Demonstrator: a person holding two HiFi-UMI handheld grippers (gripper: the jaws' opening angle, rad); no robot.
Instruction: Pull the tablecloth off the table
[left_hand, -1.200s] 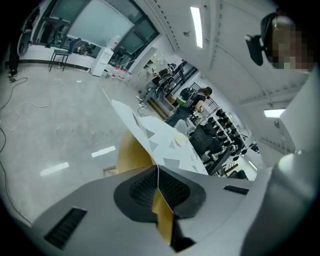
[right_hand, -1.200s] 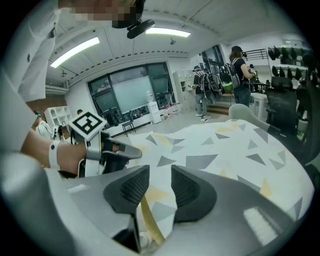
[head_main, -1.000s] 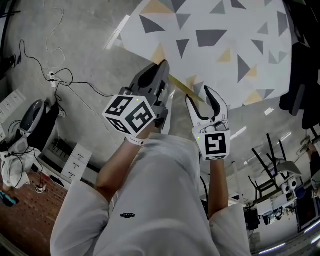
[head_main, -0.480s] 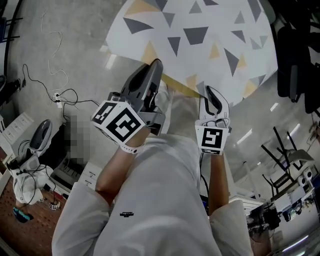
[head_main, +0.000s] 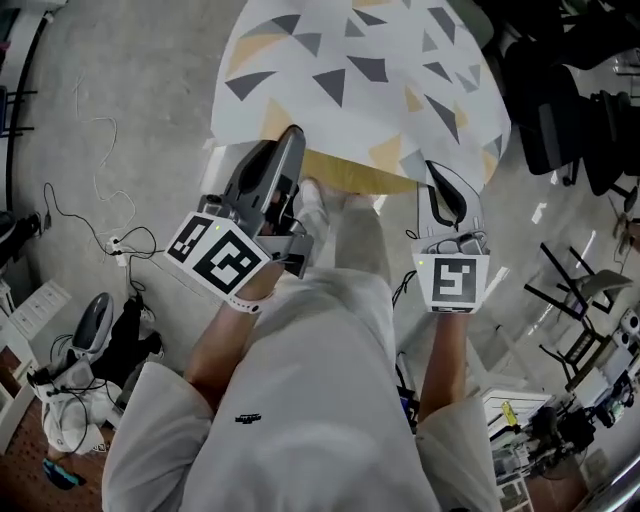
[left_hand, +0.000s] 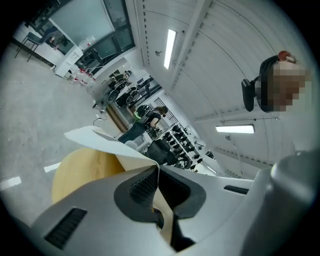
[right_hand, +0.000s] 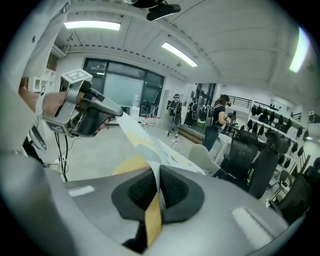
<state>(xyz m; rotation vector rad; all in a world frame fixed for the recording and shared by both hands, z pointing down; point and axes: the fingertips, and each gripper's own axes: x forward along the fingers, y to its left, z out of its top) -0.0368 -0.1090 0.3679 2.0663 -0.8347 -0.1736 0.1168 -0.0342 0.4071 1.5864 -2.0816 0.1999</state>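
**Both grippers pinch the near hem of the tablecloth**

Your left gripper (head_main: 291, 133) has its jaws pressed together on the near hem of the triangle-patterned tablecloth (head_main: 360, 70). In the left gripper view the cream underside of the cloth rises out from between the dark pads and curls back above the round wooden table (left_hand: 80, 172).

Your right gripper (head_main: 437, 172) has just been closing its jaws, and the same hem is between them, further to the right. In the right gripper view a yellow-and-white strip of cloth is squeezed between the ribbed pads.

The cloth is draped over the table, and its near edge is lifted between your two grippers. A band of bare yellow tabletop shows beneath that lifted edge. The grippers are well apart, both in front of your body. Dark office chairs (head_main: 560, 110) stand to the right of the table, and cables (head_main: 100, 150) trail on the grey floor to its left.
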